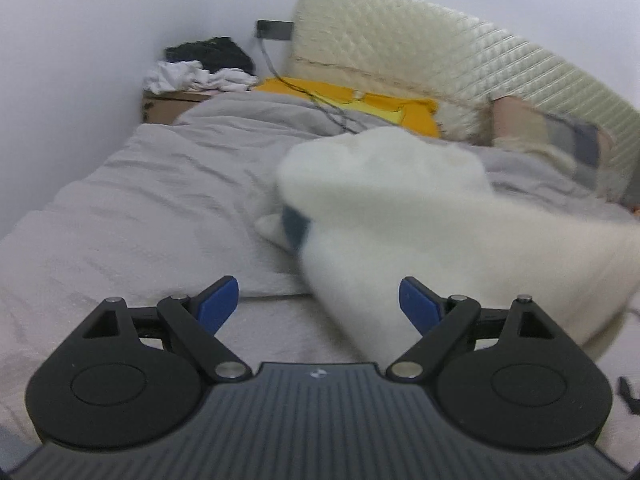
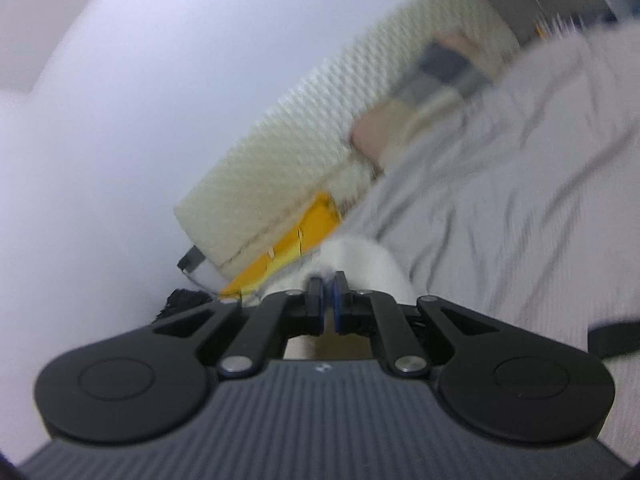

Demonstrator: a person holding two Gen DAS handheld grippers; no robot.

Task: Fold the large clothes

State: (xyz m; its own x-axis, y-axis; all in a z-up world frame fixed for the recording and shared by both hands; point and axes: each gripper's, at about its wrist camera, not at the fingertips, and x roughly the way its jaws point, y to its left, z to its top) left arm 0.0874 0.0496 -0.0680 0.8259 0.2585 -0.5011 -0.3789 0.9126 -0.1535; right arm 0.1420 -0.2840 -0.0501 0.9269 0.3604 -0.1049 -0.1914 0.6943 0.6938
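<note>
A large fluffy white garment point(image 1: 400, 216) with a blue patch hangs blurred above the grey bed point(image 1: 140, 208), ahead and right of my left gripper point(image 1: 319, 304). The left gripper is open and empty, its blue pads point(image 1: 218, 300) wide apart; the garment's lower edge drops between them. In the tilted right wrist view my right gripper point(image 2: 328, 300) is shut on a bunch of the white garment point(image 2: 360, 260) and holds it up above the grey bed point(image 2: 520, 200).
A cream quilted headboard point(image 1: 440, 52) stands at the far end, with a yellow cloth point(image 1: 360, 104) and a patterned pillow point(image 1: 560, 136) below it. A pile of black and white clothes point(image 1: 204, 68) lies on a box in the left corner. The white wall point(image 1: 80, 60) runs along the left.
</note>
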